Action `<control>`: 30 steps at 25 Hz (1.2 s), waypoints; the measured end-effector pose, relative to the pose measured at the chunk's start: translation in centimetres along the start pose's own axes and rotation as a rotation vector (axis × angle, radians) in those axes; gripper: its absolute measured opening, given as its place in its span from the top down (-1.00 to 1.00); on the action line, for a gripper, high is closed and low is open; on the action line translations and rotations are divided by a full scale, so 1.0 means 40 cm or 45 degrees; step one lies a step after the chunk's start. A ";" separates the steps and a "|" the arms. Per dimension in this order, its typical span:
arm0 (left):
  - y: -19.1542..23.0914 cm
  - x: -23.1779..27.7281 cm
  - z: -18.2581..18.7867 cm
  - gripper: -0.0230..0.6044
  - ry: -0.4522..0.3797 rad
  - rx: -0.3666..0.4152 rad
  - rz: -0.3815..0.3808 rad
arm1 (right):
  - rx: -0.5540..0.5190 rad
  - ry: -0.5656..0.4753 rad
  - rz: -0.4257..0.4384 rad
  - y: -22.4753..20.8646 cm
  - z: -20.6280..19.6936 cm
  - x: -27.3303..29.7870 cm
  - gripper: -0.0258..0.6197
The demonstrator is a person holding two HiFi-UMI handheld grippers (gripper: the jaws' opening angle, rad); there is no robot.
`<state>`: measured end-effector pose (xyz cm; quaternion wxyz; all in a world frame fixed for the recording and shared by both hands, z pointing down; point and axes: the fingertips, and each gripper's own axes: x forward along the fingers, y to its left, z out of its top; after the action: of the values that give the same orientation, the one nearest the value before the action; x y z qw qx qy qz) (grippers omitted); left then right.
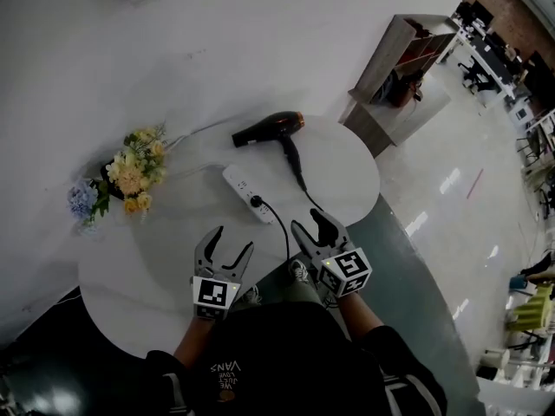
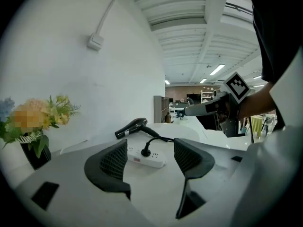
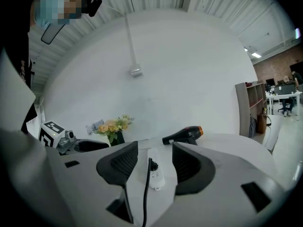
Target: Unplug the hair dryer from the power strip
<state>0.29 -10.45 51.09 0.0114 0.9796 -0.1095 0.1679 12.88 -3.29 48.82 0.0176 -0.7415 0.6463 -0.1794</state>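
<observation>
Flowers sit far left of the left tongs, out of the way. The left tongs are spread wide and empty, aimed at the power strip just ahead on the bench, probably to pin it down. The plug is seated in the strip, ahead between both tongs, so nothing is unplugged yet. The cord trails back under the right tongs; these are apart with nothing clamped, lined up on the plug for the pull. The hair dryer lies well beyond.
</observation>
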 end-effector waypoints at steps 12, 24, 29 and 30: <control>-0.044 0.156 -0.100 -0.06 0.138 -0.136 0.226 | -0.197 0.183 0.341 -0.130 0.005 0.163 0.27; -0.051 0.285 -0.194 -0.06 0.268 -0.195 0.370 | -0.487 0.394 0.723 -0.150 -0.082 0.296 0.27; -0.057 0.322 -0.219 -0.06 0.304 -0.233 0.421 | -0.619 0.445 0.925 -0.109 -0.129 0.325 0.27; -0.058 0.327 -0.229 -0.06 0.313 -0.241 0.432 | -0.635 0.450 0.961 -0.098 -0.139 0.329 0.27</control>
<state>9.83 -10.41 64.11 0.0881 0.9140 -0.2856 0.2744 16.33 -14.21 58.22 -0.2069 -0.3952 0.8865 -0.1232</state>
